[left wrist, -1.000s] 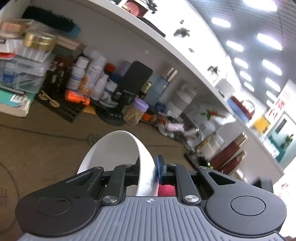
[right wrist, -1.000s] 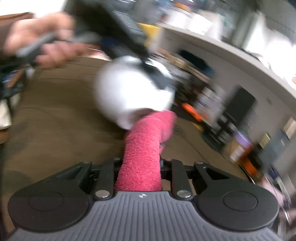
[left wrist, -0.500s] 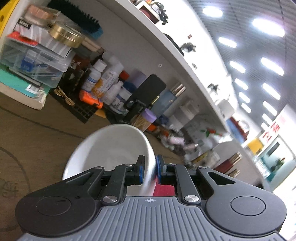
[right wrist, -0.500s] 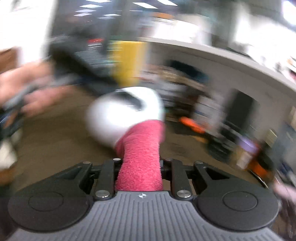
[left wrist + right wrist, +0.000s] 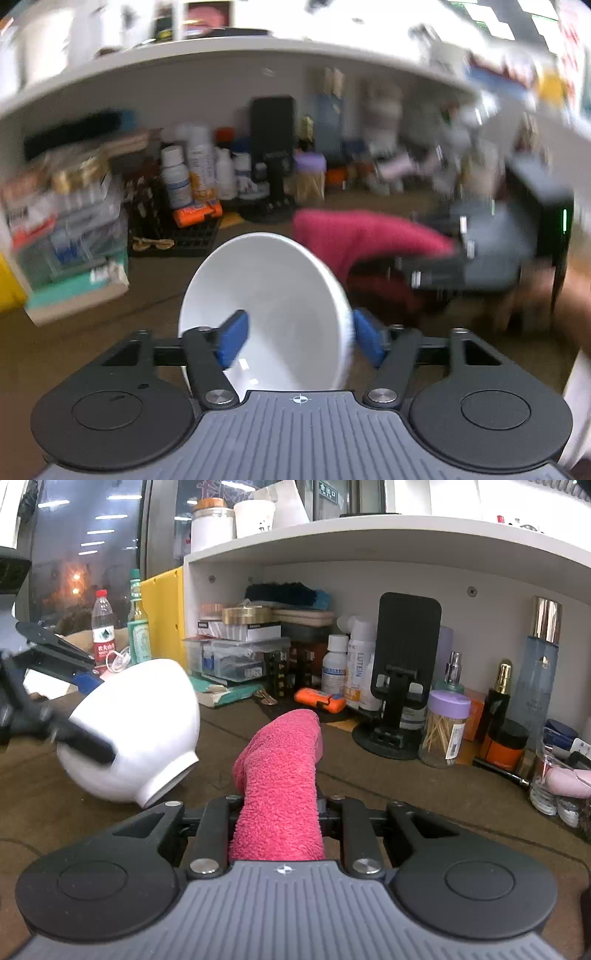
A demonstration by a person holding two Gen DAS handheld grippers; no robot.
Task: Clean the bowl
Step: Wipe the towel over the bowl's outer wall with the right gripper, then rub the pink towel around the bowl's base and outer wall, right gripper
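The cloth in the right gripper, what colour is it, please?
Pink cloth, clearest in the right wrist view.

The bowl (image 5: 129,734) is plain white. The towel (image 5: 280,782) is bright pink terry. The left hand-held gripper (image 5: 299,339) has blue pads (image 5: 232,338) on black fingers and a ribbed grey body. The table (image 5: 406,786) is brown. The far shelf (image 5: 369,539) is white.

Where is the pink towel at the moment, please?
The pink towel is clamped in the right hand-held gripper, sticking forward above the brown table, just right of the tilted white bowl and not touching it.
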